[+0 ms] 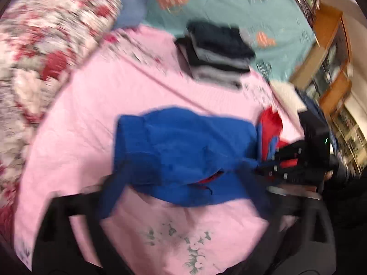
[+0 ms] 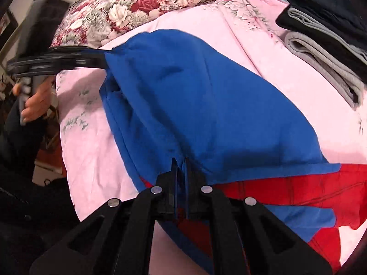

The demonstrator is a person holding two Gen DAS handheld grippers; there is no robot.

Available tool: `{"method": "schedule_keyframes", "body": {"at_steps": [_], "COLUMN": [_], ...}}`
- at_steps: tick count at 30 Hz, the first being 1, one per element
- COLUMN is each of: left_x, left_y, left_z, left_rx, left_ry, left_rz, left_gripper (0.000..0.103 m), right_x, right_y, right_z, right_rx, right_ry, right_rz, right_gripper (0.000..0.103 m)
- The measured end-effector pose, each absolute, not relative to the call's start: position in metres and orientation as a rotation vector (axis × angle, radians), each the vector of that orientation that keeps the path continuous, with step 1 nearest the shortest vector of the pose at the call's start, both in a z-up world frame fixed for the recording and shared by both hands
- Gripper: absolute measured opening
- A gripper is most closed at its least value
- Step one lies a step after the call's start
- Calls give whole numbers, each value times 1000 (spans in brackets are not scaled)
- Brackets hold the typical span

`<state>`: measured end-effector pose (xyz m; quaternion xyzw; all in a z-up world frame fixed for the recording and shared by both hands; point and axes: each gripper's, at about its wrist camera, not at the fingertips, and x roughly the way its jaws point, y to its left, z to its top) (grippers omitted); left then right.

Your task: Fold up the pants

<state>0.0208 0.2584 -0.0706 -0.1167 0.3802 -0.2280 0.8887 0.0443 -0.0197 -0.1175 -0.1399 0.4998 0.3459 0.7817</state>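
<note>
Blue pants (image 1: 181, 146) with red panels, partly folded, are spread crosswise on the pink sheet. One end is pinched and lifted off the sheet; the opposite edge is also pinched. Red fabric is exposed beneath the blue top layer (image 2: 206, 105).

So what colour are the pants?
Bright blue with red parts; the right wrist view shows them best.

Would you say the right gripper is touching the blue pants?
Touching: the right wrist view shows the right gripper shut on an edge of the blue pants.
</note>
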Motion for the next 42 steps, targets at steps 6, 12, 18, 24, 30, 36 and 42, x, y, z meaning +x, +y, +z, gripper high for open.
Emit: {"method": "schedule_keyframes", "body": {"at_steps": [6, 12, 18, 24, 30, 36, 42], "left_x": [22, 46, 59, 67, 60, 63, 36], "left_y": [298, 278, 252, 256, 257, 262, 263], "left_z": [-68, -97, -118, -126, -120, -149, -106], "left_rx": [-600, -740, -817, -783, -653, -677, -575], "left_ry": [842, 977, 1081, 1118, 1115, 1153, 1054], "left_rz": [-280, -224, -277, -191, -171, -209, -167], "left_gripper": [101, 94, 86, 8, 12, 21, 73], "right_x": [49, 49, 48, 46, 35, 31, 33], "right_y": [-22, -29, -31, -32, -33, -19, -23], "right_z": [-120, -122, -121, -119, -96, -131, -86], "right_rx": [-278, -252, -238, -228, -229, -311, -206], "right_ry": [1055, 1051, 1044, 1034, 999, 1065, 1083], "right_rz": [751, 761, 769, 776, 829, 812, 869], "right_gripper": [5, 5, 5, 5, 5, 9, 29]}}
